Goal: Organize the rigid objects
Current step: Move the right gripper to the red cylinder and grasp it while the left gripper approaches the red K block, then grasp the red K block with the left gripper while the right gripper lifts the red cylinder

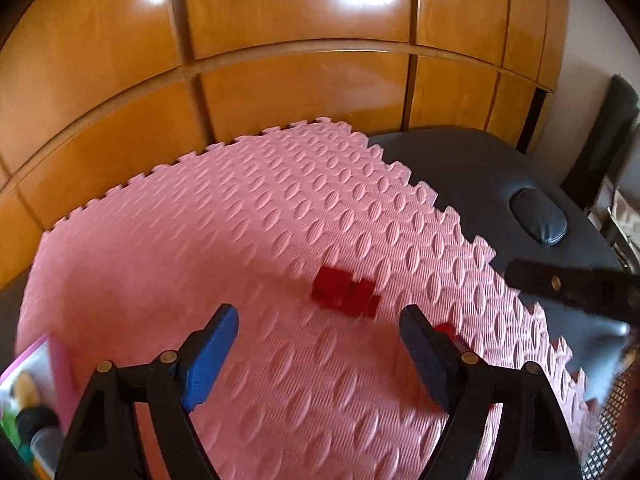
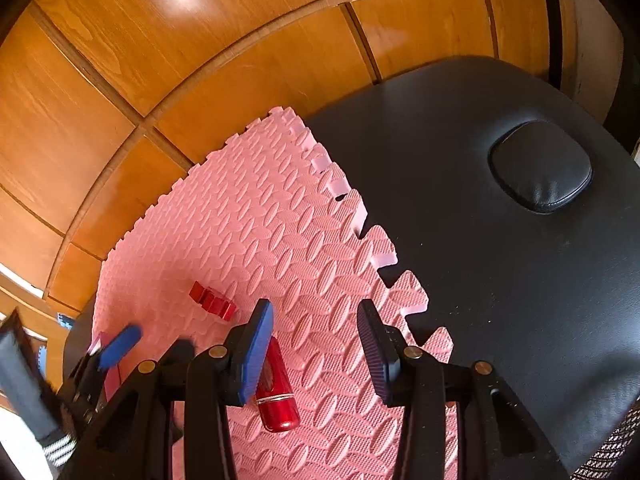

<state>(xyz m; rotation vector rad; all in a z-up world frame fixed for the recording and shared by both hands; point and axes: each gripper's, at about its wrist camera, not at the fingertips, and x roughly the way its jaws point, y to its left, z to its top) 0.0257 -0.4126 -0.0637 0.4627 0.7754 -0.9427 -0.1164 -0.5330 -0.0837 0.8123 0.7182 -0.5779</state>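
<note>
Right now both grippers hang above the pink foam mat [image 2: 256, 232], which lies on a black padded table [image 2: 500, 280] in front of wooden cabinet doors [image 2: 120, 92]. Taking the mat as the landmark: the red toothed block [image 2: 212, 303] sits on the mat toward its middle, clear of either tool, and in the left wrist view it shows blurred just beyond the blue fingertips. A red cylindrical bottle [image 2: 277, 396] with a silver band lies flat on the mat nearer its front edge, partly hidden behind the right gripper's left finger. The right gripper [image 2: 316, 354] hovers over the mat's jagged right-hand border, its jaws spread wide and holding nothing. The left gripper [image 1: 320, 354] hovers over the mat's centre, jaws likewise released and empty; from the right wrist view one of its blue pads [image 2: 120, 346] appears by the mat's left edge. A pink-bordered box [image 1: 36, 392] pokes in at the mat's near left corner, and an oval cushion [image 2: 540, 166] rests on the table well off the mat's right side
</note>
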